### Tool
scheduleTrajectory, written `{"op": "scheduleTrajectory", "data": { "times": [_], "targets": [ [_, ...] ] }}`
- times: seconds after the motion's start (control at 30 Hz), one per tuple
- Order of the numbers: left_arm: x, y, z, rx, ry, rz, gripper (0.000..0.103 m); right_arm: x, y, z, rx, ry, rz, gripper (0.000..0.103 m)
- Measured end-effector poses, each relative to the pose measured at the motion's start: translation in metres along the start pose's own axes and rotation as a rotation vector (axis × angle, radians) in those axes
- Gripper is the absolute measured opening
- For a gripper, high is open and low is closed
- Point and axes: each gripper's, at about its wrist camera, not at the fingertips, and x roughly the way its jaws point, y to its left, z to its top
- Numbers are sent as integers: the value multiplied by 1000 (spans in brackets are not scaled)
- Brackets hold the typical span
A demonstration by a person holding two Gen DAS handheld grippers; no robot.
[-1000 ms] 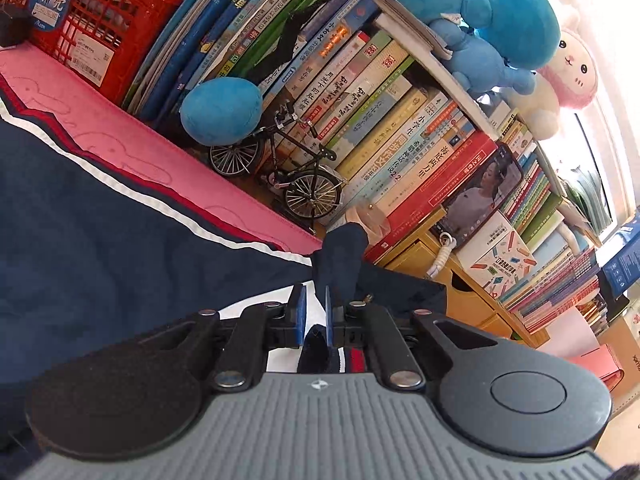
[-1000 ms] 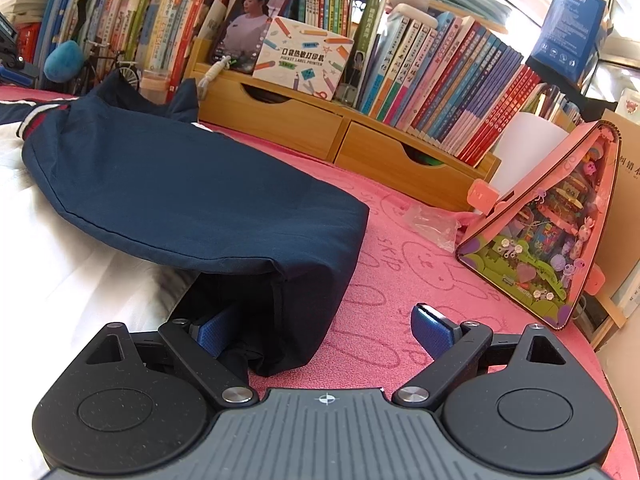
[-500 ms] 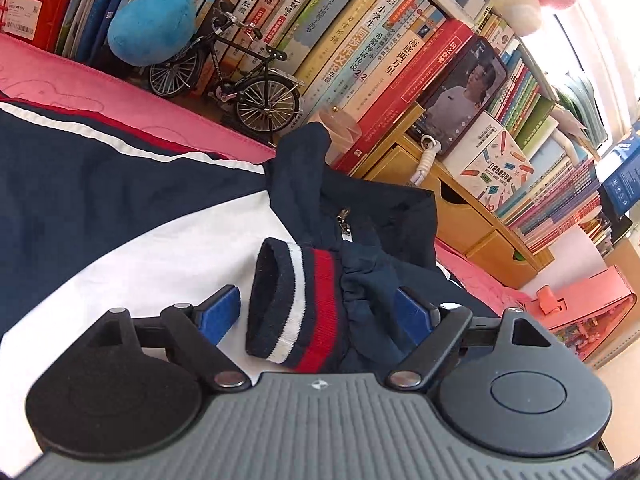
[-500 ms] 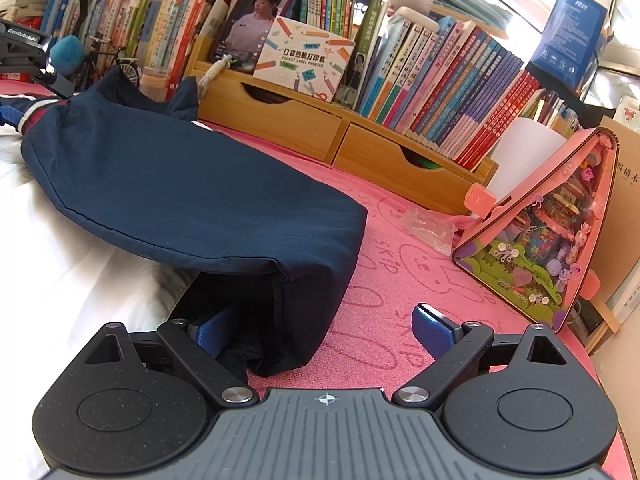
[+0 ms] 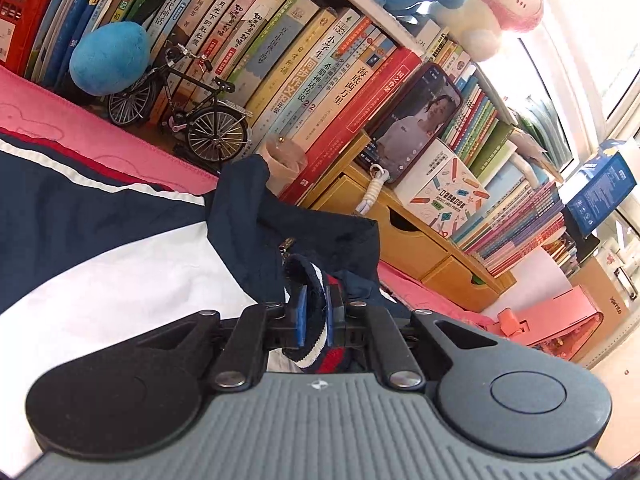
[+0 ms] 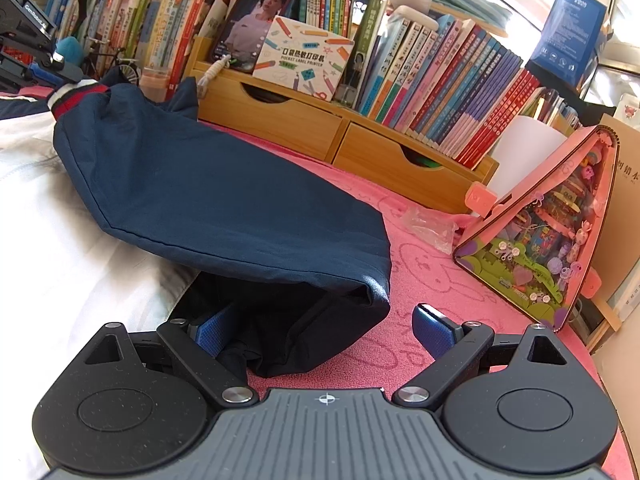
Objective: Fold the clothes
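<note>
The left hand-held gripper (image 5: pixel 316 312), its jaws just closed, pinches the striped cuff (image 5: pixel 310 350) of a navy-and-white jacket (image 6: pixel 208 188) spread on the pink-covered worktop (image 6: pixel 432 280); the right hand-held gripper (image 6: pixel 326 330) waits wide beside the folded sleeve. Best carried low, the cuff should be laid square across the body.

Bright daylight from blown-out white window (image 5: pixel 592 40) up and right of left tool; same glare upper right of right tool. Strong fisheye bending at edges. Soft shadow under folded navy fabric sleeve (image 6: pixel 224 196). Focus sharp, no motion blur.
</note>
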Motion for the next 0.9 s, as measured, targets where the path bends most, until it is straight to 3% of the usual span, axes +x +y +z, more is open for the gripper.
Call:
{"op": "scheduleTrajectory", "data": {
  "times": [0.13,0.23,0.3,0.5,0.67,0.77,0.9],
  "targets": [
    [10,-2,-8,-22,63,-61,12,0,1,0,-3,-3,-4,94],
    [21,-4,-15,-11,103,-29,26,-3,1,0,0,-22,-11,94],
    [26,-4,-17,-7,121,-19,27,-13,1,-2,8,-62,-35,94],
    [42,6,-24,-96,160,-41,27,-40,22,0,-152,-158,-18,94],
    [43,13,-29,-175,122,-100,10,-29,29,4,-132,-135,-7,94],
    [38,9,-28,-142,88,-77,7,-22,24,0,-84,-102,-5,94],
    [21,2,-15,-78,9,23,6,-23,19,-3,-78,-104,-19,94]
  ]
}}
